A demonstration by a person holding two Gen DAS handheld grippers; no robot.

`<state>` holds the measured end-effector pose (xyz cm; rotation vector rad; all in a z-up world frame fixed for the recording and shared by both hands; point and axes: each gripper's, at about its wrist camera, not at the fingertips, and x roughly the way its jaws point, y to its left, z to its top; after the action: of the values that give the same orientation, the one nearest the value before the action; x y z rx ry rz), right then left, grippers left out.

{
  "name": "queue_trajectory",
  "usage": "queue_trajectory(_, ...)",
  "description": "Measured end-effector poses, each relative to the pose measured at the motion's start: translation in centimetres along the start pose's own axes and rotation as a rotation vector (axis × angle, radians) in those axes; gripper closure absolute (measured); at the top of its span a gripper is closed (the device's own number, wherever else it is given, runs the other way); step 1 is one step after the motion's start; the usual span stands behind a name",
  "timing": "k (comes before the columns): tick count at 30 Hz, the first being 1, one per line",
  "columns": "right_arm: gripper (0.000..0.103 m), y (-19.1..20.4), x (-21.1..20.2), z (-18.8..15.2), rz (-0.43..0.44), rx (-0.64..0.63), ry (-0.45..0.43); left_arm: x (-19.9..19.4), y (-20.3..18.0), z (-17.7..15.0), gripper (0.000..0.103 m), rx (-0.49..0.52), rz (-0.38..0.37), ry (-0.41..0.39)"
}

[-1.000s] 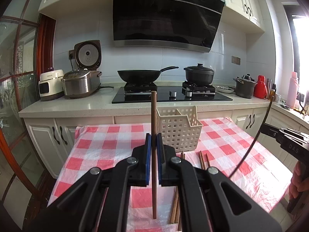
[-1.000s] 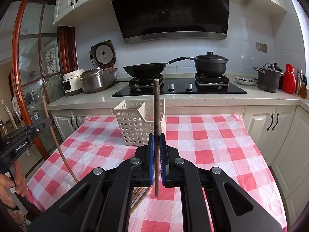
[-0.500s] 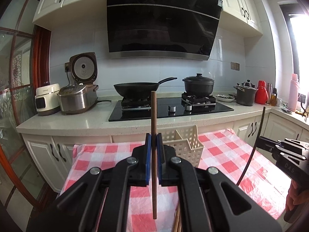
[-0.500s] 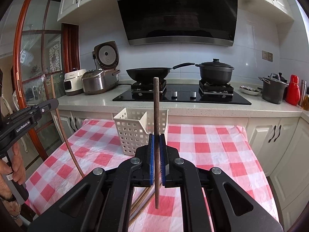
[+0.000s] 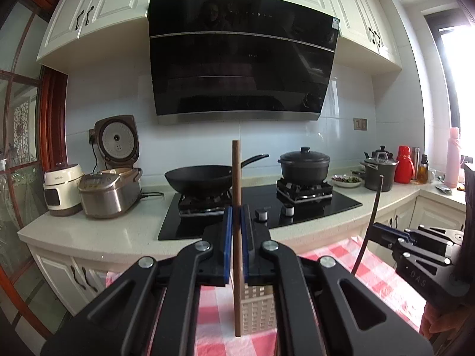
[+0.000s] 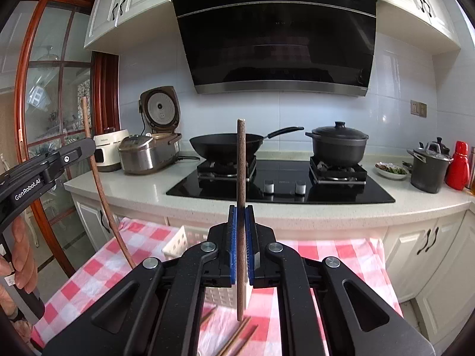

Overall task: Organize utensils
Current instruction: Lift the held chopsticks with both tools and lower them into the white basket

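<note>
A wooden chopstick [image 5: 236,237] is clamped upright in the left gripper [image 5: 236,246], whose fingers [image 5: 227,246] are closed hard against its shaft near the middle, so that it stands steady with both ends free. A second chopstick [image 6: 241,216] is pinched the same way in the right gripper [image 6: 241,246], again about vertical. The upright hold appears chosen so that each stick can be lowered end-first into the white slotted basket [image 5: 258,308], which stands on the checked worktop [image 6: 341,255] and is partly hidden behind the fingers at 6 o'clock in both views.

More chopsticks [image 6: 237,338] are left lying on the cloth at 6 o'clock in the right view, just in front of the basket; these are judged to be the remaining work. Both held sticks are carried above the basket's rim, presumably so that the rim is cleared. In the right view the left gripper is seen at 9 o'clock, and in the left view the right gripper at 3 o'clock. The two are kept well apart, so the sticks cannot clash.
</note>
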<state>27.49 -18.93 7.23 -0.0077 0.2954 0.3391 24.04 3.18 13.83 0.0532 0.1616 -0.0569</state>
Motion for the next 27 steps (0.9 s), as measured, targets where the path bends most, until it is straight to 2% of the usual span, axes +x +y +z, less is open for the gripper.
queue_trajectory(6, 0.095, -0.4, 2.7, 3.3, 0.015, 0.003, -0.037, 3.4, -0.1, 2.5, 0.097, -0.021, -0.003, -0.020)
queue_trajectory(11, 0.095, -0.6, 5.6, 4.4, 0.040, 0.012, -0.041, 6.6, -0.1, 2.9, 0.097, -0.042, 0.002, -0.021)
queue_trajectory(15, 0.095, -0.5, 8.6, 2.9, 0.070, 0.022, 0.009, 9.5, 0.3, 1.2, 0.097, -0.081, 0.004, 0.021)
queue_trajectory(21, 0.095, 0.1, 13.1, -0.7, 0.108, 0.000, 0.140, 14.5, 1.3, -4.1, 0.097, -0.141, -0.020, 0.161)
queue_trajectory(27, 0.095, -0.2, 15.8, -2.6, 0.134, 0.027, 0.228, 16.7, 2.0, -7.6, 0.097, -0.158, -0.038, 0.241)
